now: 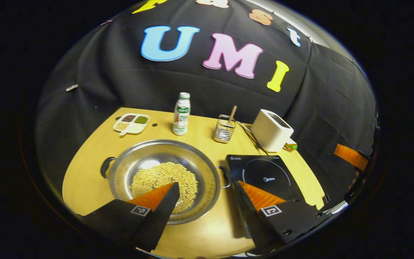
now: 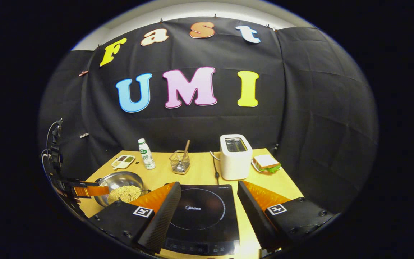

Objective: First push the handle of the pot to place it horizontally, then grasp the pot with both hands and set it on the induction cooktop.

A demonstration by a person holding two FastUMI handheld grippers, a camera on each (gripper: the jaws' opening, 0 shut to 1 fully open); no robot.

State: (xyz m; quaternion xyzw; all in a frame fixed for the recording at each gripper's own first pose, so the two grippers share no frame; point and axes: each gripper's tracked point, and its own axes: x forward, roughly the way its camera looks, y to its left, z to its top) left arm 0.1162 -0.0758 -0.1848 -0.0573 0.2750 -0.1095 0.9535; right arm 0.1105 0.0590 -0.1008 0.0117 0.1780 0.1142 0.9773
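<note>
With the bean-filled steel pot (image 1: 164,176) left of the induction cooktop (image 1: 264,176) and handles already level, the left gripper (image 1: 207,187) and right gripper (image 2: 208,189), both wide open and empty, should each pinch one side handle squarely.

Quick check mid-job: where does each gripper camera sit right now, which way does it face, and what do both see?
Left gripper view: rides the left gripper, above the table's near edge, facing the booth wall over the pot of beans; its own two fingers show, spread apart.
Right gripper view: rides the right gripper, above the induction cooktop, facing the wall; its own two fingers show, spread apart, and the left gripper shows by the pot.
Shared: pot, induction cooktop, toaster, bottle, wire basket, divided dish.
</note>
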